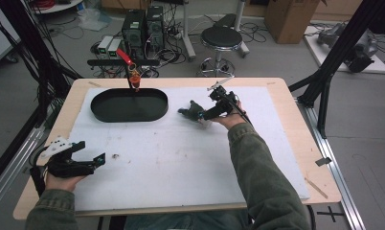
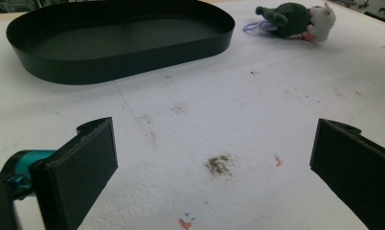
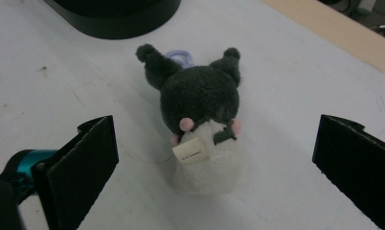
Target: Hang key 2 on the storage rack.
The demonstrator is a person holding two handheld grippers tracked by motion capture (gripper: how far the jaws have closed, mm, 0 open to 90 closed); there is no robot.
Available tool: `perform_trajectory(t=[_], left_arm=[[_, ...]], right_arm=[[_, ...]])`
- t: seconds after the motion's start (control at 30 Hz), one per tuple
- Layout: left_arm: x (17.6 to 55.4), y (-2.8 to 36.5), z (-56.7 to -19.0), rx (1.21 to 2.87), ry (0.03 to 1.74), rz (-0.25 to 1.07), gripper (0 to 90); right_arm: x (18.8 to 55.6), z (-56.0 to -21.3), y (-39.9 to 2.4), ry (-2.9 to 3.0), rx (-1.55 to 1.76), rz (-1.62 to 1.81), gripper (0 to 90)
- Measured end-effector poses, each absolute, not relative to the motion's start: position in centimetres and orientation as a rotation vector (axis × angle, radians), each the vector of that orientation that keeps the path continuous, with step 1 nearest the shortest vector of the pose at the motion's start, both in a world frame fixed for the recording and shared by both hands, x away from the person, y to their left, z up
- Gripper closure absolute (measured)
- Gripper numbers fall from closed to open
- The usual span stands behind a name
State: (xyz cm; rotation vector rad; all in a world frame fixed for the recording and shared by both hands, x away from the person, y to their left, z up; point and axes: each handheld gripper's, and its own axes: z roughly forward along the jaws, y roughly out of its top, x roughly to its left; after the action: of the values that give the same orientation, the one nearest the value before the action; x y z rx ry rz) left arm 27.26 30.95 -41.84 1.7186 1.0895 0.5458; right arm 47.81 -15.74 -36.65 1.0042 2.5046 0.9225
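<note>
Small dark-and-white plush toy (image 3: 202, 127) lies on counter beside empty black oval tray (image 1: 129, 105). Right claw (image 1: 196, 113) wide, straddling it; left claw (image 1: 91, 154) wide, idle. Nothing grasped yet.

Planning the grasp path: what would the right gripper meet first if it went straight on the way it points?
The plush toy. It lies on the white sheet directly ahead of the right gripper, centred between its open jaws with its tagged pale end nearest. Depth is hard to judge, but nothing appears to lie in between.
</note>
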Motion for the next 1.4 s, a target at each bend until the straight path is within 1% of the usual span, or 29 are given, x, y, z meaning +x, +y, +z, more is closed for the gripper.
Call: perform_trajectory(t=[0.1, 0.17, 0.23, 0.3, 0.37, 0.4, 0.53, 0.57, 0.6, 0.63, 0.67, 0.73, 0.9, 1.03, 1.23, 1.4], left_arm=[[27.3, 31.1, -41.9, 1.721, 1.091, 0.541, 2.5], [27.3, 31.2, -41.9, 1.717, 1.094, 0.537, 2.5], [27.3, 31.2, -41.9, 1.717, 1.093, 0.537, 2.5], [27.2, 31.0, -41.8, 1.725, 1.078, 0.533, 2.5], [27.2, 30.8, -41.8, 1.733, 1.071, 0.531, 2.5], [27.2, 30.7, -41.8, 1.74, 1.066, 0.529, 2.5], [27.3, 30.5, -41.9, 1.757, 1.063, 0.521, 2.5], [27.3, 30.5, -41.9, 1.757, 1.063, 0.521, 2.5], [27.2, 30.5, -41.9, 1.757, 1.06, 0.511, 2.5], [27.2, 30.4, -41.9, 1.758, 1.058, 0.513, 2.5], [27.2, 30.4, -41.9, 1.758, 1.058, 0.513, 2.5], [27.3, 30.4, -41.9, 1.763, 1.054, 0.511, 2.5], [27.5, 30.4, -42.0, 1.775, 1.054, 0.509, 2.5], [27.4, 30.4, -42.0, 1.766, 1.052, 0.51, 2.5], [27.4, 30.4, -41.9, 1.766, 1.052, 0.51, 2.5], [27.4, 30.4, -41.9, 1.756, 1.057, 0.514, 2.5]], right_arm=[[48.4, -37.1, -15.4, 2.518, 1.011, 0.905, 0.8], [49.0, -38.2, -14.7, 2.539, 1.034, 0.879, 0.8], [49.1, -38.5, -14.5, 2.546, 1.035, 0.858, 0.8], [49.3, -40.0, -13.7, 2.6, 1.031, 0.725, 0.9], [49.4, -40.4, -13.5, 2.606, 1.029, 0.694, 0.9], [49.5, -41.1, -13.1, 2.621, 1.008, 0.615, 3.6], [49.5, -41.8, -12.9, 2.712, 0.984, 0.52, 24.7], [49.5, -41.8, -12.9, 2.712, 0.984, 0.52, 24.7], [49.5, -41.8, -12.9, 2.725, 0.941, 0.489, 40.8], [49.4, -41.6, -12.9, 2.714, 0.954, 0.498, 45.4], [49.4, -41.6, -12.9, 2.714, 0.954, 0.498, 45.4], [49.1, -40.9, -12.9, 2.731, 0.916, 0.548, 49.9], [48.5, -39.9, -13.0, 2.747, 0.919, 0.603, 50.3], [47.7, -38.4, -13.3, 2.732, 0.977, 0.713, 50.2], [47.2, -37.5, -13.8, 2.738, 0.991, 0.761, 49.9], [46.8, -36.0, -14.3, 2.726, 1.005, 0.839, 50.0]])
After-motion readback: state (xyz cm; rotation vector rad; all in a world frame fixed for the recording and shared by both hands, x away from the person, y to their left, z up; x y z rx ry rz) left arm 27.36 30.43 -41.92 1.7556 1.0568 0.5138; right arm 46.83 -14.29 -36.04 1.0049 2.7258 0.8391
